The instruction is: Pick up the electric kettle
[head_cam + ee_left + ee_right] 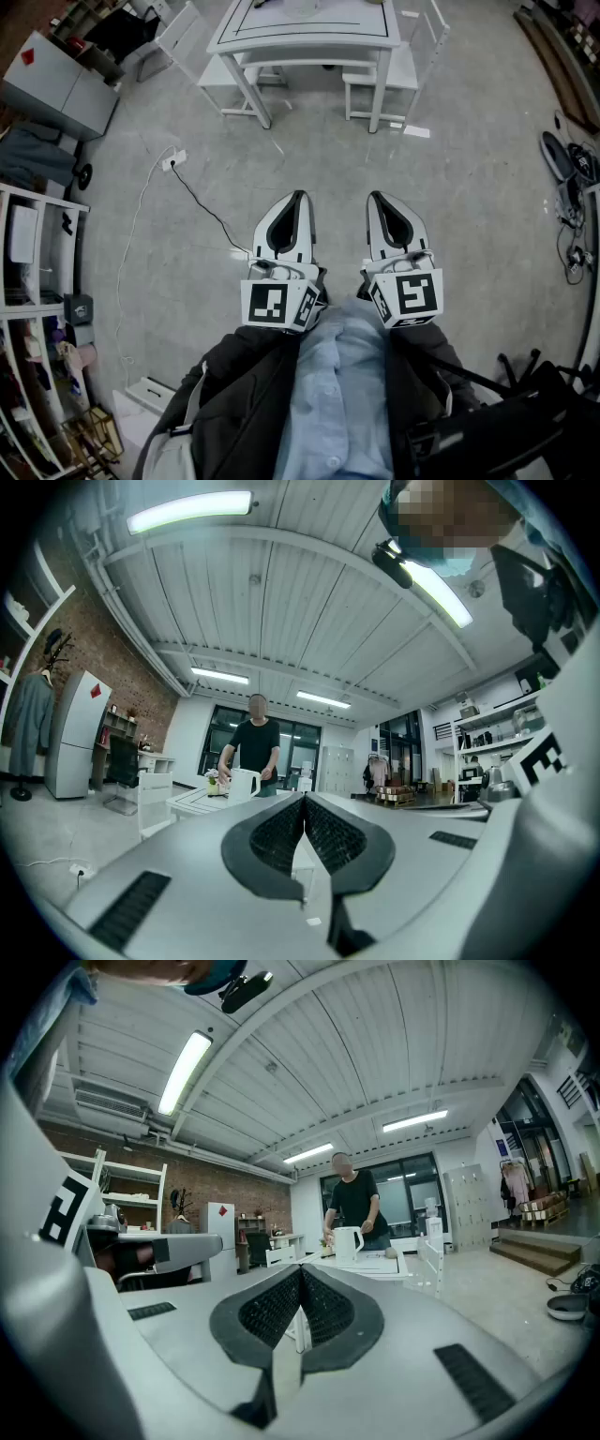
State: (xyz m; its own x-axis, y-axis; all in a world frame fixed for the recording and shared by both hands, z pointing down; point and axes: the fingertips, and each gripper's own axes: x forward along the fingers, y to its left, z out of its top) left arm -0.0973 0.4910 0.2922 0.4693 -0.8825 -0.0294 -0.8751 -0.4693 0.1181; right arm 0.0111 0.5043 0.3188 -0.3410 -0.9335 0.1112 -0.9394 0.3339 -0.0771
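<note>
The left tongs (298, 199) and the right tongs (376, 199) are held side by side above the floor (469, 169), each pair pressed together with nothing between. The white electric kettle (348, 1242) is seen upright on the white desk (384, 1262), well apart from both. A person (352, 1199) is seen behind it, hands seemingly at the kettle.

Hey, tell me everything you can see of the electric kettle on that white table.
The electric kettle is a plain white, plastic-looking jug with a loop handle on its right side in both gripper views. It stands upright on the white table, well ahead. A person in black stands right behind it, hands close to it; whether they touch it is unclear.
</note>
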